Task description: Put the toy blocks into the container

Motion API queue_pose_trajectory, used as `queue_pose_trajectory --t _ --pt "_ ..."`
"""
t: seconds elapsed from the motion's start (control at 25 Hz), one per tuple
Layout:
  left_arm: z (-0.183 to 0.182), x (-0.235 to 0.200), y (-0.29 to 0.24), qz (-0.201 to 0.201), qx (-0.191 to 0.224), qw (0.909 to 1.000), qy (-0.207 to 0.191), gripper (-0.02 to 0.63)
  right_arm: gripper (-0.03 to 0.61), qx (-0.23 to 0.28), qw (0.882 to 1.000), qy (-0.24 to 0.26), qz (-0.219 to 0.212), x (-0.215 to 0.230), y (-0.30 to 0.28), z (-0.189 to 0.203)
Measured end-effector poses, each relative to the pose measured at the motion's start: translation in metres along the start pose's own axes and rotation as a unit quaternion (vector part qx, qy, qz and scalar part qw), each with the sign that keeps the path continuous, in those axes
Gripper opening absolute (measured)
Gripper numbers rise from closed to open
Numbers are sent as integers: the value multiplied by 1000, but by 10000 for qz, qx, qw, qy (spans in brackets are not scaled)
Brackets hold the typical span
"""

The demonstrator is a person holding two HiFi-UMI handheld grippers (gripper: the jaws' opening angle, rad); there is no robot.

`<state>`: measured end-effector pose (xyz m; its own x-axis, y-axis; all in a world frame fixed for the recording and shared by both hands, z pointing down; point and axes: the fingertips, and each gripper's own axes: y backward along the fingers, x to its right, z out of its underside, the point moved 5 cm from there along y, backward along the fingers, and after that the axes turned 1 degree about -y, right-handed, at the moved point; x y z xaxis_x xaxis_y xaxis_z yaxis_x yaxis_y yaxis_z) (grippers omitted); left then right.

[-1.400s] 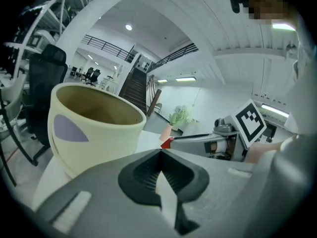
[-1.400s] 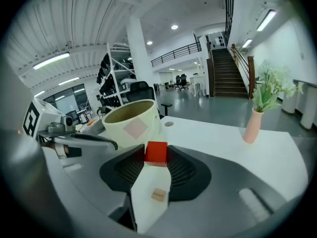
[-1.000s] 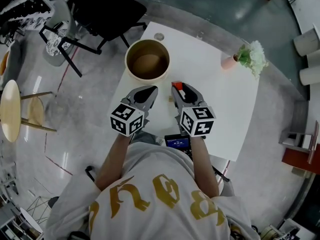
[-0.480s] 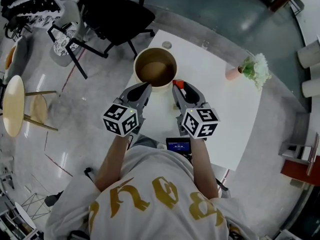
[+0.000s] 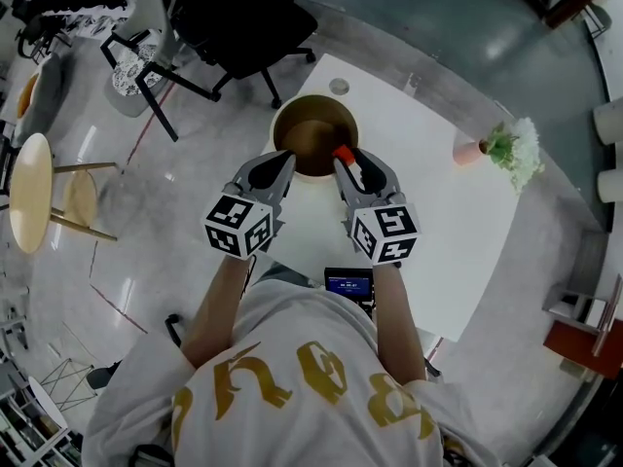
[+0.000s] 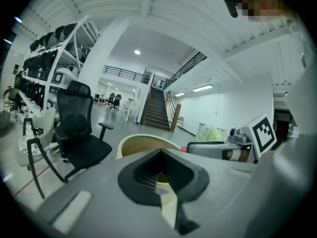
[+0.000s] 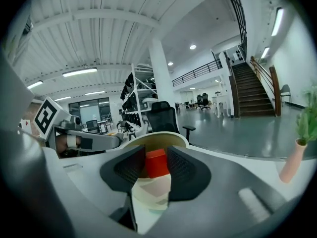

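Glossy grey floor surrounds a white table, with a black office chair beyond it and a round wooden stool off to the left. A potted plant stands near the table's right edge. The cream container sits at the far edge. The right gripper holds a red block at the container's near rim; its fingers have just been closing a little, with the block clamped between them. The left gripper hangs beside the rim, its fingers together on nothing. A staircase rises in the hall behind.
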<state>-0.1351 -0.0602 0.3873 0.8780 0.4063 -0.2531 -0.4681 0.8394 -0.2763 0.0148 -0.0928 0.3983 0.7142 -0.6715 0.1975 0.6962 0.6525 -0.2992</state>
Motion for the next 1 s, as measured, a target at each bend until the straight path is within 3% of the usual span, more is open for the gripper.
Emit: queue_pose_trajectory --t 1.0 --pt "7 -5 -15 -99 -197 9998 -15 2 149 50 9987 45 -499 -4 -16 5"
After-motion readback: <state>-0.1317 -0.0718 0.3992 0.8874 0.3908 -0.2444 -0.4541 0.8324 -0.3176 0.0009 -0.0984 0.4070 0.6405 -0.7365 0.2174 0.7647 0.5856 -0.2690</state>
